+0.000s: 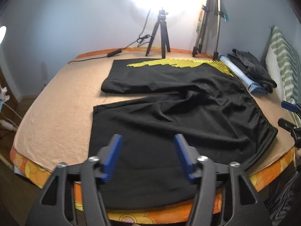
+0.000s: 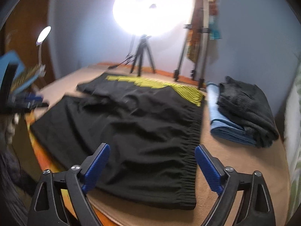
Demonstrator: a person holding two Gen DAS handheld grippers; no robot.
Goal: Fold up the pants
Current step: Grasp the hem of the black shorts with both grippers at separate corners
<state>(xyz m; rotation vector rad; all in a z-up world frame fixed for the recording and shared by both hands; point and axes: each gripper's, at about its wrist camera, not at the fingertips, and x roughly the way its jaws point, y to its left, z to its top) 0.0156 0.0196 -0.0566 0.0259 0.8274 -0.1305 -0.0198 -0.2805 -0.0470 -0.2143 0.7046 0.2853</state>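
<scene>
Black pants (image 1: 169, 116) with a yellow striped side panel (image 1: 180, 64) lie spread flat on a peach bed cover (image 1: 56, 101). The two legs point left and the elastic waistband (image 1: 263, 120) is at the right. My left gripper (image 1: 148, 141) is open and empty above the near leg by the bed's front edge. In the right wrist view the pants (image 2: 131, 128) fill the middle. My right gripper (image 2: 152, 150) is open and empty over the waistband (image 2: 193, 150) end. The left gripper (image 2: 28, 99) shows at the far left, blurred.
A stack of folded dark and blue clothes (image 1: 250, 71) lies at the back right of the bed, also in the right wrist view (image 2: 242, 111). A small tripod (image 1: 160, 35) with a bright lamp and a taller stand (image 1: 207, 28) are at the far edge. A cable (image 1: 97, 56) runs along the back.
</scene>
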